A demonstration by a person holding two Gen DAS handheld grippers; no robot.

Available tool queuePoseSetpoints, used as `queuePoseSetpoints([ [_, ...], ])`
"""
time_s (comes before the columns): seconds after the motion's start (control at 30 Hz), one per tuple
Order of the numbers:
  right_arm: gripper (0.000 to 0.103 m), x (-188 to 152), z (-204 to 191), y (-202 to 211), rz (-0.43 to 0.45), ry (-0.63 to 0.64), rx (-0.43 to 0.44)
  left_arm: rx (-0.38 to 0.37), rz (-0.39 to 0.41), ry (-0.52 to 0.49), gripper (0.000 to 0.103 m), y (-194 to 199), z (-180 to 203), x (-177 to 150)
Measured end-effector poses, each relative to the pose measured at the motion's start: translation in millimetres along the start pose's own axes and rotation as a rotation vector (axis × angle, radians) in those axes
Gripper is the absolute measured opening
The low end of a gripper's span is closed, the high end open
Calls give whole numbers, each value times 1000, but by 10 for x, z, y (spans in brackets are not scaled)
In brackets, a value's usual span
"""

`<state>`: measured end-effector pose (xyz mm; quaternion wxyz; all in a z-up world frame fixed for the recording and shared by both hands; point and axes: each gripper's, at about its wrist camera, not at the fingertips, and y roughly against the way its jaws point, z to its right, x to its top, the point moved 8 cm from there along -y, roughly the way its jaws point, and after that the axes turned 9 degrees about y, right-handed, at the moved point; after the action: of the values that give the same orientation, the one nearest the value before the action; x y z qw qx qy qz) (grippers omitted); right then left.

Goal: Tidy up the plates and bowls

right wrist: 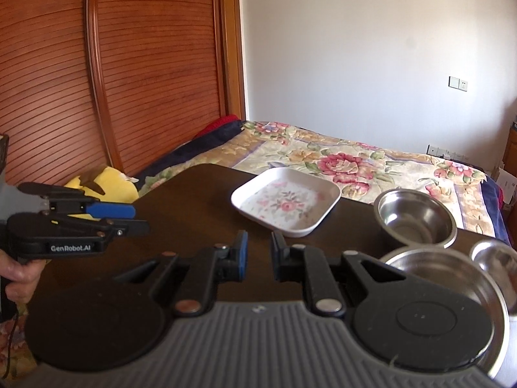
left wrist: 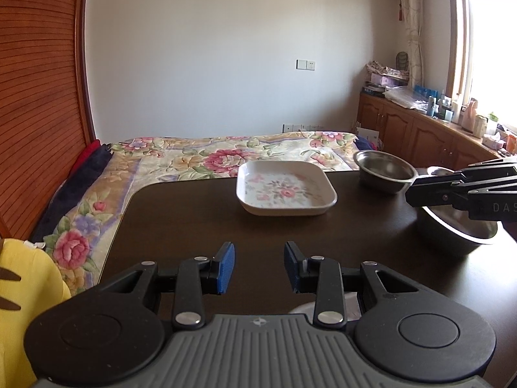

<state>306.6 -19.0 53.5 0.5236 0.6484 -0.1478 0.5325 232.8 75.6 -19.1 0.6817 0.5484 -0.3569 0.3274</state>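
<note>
A square white plate with a flower print [left wrist: 286,190] [right wrist: 287,203] lies near the far edge of the dark table [left wrist: 200,226]. To its right stands a steel bowl [left wrist: 384,168] [right wrist: 416,220]. A larger steel bowl [left wrist: 458,229] [right wrist: 452,274] sits nearer, and a small steel bowl [right wrist: 497,258] is at the right edge. My left gripper [left wrist: 259,266] [right wrist: 135,218] hovers open over the table's near left, holding nothing. My right gripper [right wrist: 260,252] [left wrist: 412,190] is open and empty, just left of the larger bowl. Something white [left wrist: 307,308] peeks out under the left gripper.
A bed with a floral cover [left wrist: 194,155] runs along the table's far side. A yellow plush toy [left wrist: 26,278] lies at the left. A slatted wooden wardrobe [right wrist: 129,64] is at the left, a cluttered cabinet [left wrist: 420,123] at the right. A hand [right wrist: 16,274] grips the left handle.
</note>
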Motion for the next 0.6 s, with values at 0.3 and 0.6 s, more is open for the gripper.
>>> queuePoseSetpoints([
  [0.3, 23, 162, 144, -322, -49, 29, -6, -5, -26, -12, 42, -347, -116, 209],
  [0.6, 47, 281, 452, -680, -97, 3, -37, -33, -35, -20, 64, -709, -164, 431],
])
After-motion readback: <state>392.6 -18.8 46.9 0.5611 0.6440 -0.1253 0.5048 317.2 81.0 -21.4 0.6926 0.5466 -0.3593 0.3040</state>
